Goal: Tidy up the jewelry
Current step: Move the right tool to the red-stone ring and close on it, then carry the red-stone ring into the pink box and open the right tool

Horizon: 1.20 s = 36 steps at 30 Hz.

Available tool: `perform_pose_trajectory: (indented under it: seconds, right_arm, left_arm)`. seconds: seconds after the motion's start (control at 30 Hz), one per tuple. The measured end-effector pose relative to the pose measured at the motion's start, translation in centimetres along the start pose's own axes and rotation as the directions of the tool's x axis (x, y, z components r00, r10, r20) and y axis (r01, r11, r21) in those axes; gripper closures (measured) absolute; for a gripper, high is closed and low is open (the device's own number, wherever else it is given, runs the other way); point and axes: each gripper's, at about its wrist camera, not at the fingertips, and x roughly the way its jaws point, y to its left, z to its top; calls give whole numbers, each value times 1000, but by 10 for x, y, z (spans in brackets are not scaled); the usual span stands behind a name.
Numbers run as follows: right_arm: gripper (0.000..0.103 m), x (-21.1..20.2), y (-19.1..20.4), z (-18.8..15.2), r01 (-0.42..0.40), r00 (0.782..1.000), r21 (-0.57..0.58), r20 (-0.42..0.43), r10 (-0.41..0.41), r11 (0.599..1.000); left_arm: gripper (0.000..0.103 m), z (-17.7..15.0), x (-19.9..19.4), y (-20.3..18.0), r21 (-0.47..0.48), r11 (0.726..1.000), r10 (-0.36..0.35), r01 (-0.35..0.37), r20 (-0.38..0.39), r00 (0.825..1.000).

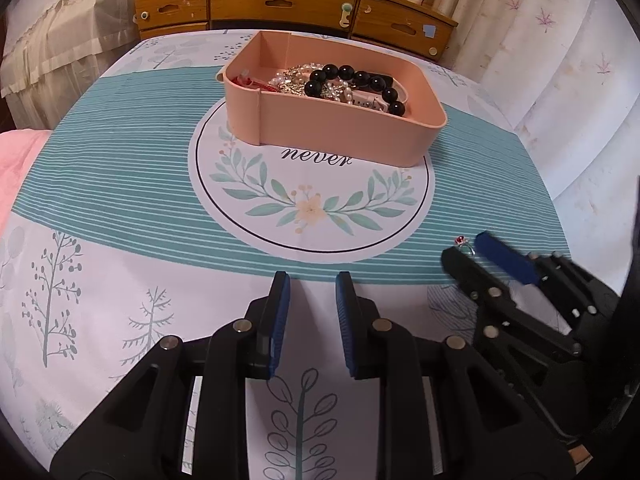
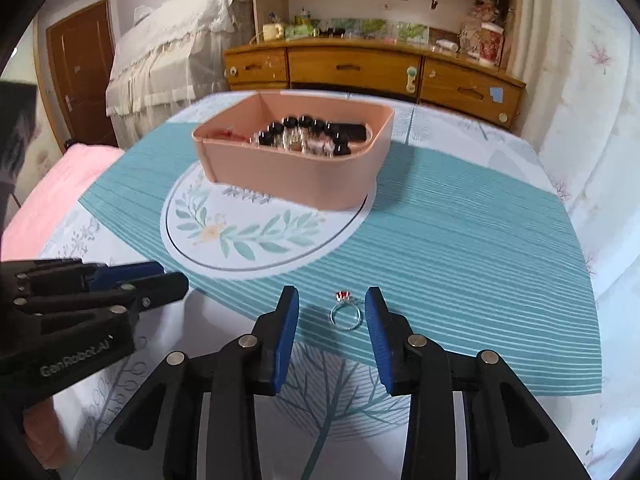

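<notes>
A pink box (image 1: 340,128) (image 2: 296,172) stands on the table's middle, holding a black bead bracelet (image 1: 356,84), pearls and other jewelry. A silver ring with a red stone (image 2: 346,312) (image 1: 464,245) lies on the striped cloth. My right gripper (image 2: 332,312) (image 1: 466,254) is open with the ring between its fingertips, nearer the right finger. My left gripper (image 1: 312,292) (image 2: 172,276) is open and empty over the near part of the table, left of the right gripper.
The table (image 1: 120,184) has a teal striped cloth with a leaf wreath print. A wooden dresser (image 1: 288,8) (image 2: 372,68) with clutter stands behind. A pink cloth (image 2: 52,200) lies at the left. Curtains hang at the right.
</notes>
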Motion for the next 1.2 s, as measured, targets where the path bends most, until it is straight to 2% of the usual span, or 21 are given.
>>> perform_pose_trajectory:
  seconds: [0.03,0.17,0.4,0.43,0.7,0.9,1.03,1.2]
  right_arm:
    - [73,4,-1,-1,1,1000,2,-24,-1,1000]
    - [80,5,-1,-1,19,999,-17,-27,-20,1000]
    - [84,7,-3,-1,31,999,-32,-22,-31,999]
    - [88,4,-3,-3,31,999,-33,-19,-32,999]
    - [88,1,-4,-4,38,999,-27,-13,-39,999]
    - [88,-19,-5,-2,27,999,-15,23,-27,1000]
    - [88,-41,-4,8,17,998,-7,68,-17,1000]
    - [88,-68,0,36,-6,991,-9,133,7,1000]
  left_arm:
    - [82,-1,0,0,1,1000,-2,2,0,1000]
    - [82,0,1,1,-4,1000,-14,14,1,1000]
    - [80,-2,0,1,0,1000,-22,22,9,1000]
    - [80,-2,0,0,1,1000,-23,23,9,1000]
    - [80,-2,1,0,-1,1000,-23,23,4,1000]
    - [80,0,-2,-2,9,1000,-15,15,-7,1000]
    - [80,12,-15,-1,17,1000,12,-13,29,1000]
    - [79,43,-43,7,0,999,45,-46,114,992]
